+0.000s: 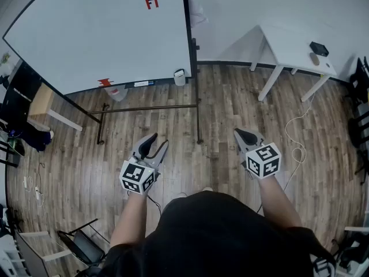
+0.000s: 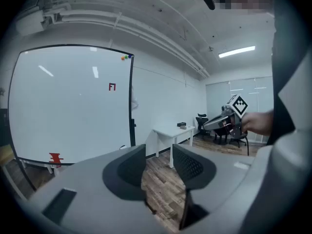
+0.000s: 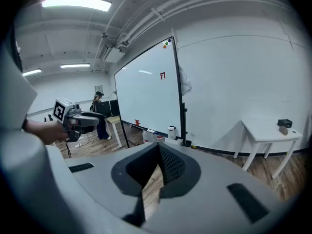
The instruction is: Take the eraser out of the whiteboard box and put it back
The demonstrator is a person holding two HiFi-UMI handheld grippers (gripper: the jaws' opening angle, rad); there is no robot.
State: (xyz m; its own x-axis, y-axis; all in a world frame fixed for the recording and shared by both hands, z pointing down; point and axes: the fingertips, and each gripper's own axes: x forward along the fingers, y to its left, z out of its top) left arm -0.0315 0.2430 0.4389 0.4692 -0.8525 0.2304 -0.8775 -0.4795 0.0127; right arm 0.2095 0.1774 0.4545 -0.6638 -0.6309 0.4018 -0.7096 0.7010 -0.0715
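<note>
The task looks not yet begun. At the left, the whiteboard (image 1: 104, 33) stands on its frame, well apart from the person. A small white box (image 1: 180, 77) hangs at its lower right corner, beside the ledge with a few small items on it. I judge this to be the whiteboard box with the eraser inside, but the eraser itself is too small and too far off to make out in any view.

The left gripper (image 1: 157, 143) is held over the wooden floor with its jaws apart and only floorboards between them. The right gripper (image 1: 245, 134) has its jaw tips together on nothing. Both are far from the board, so the approach, the taking out and the putting back all remain.

At the right stands a white table (image 1: 288, 48), and the small dark objects on it cannot be identified.
</note>
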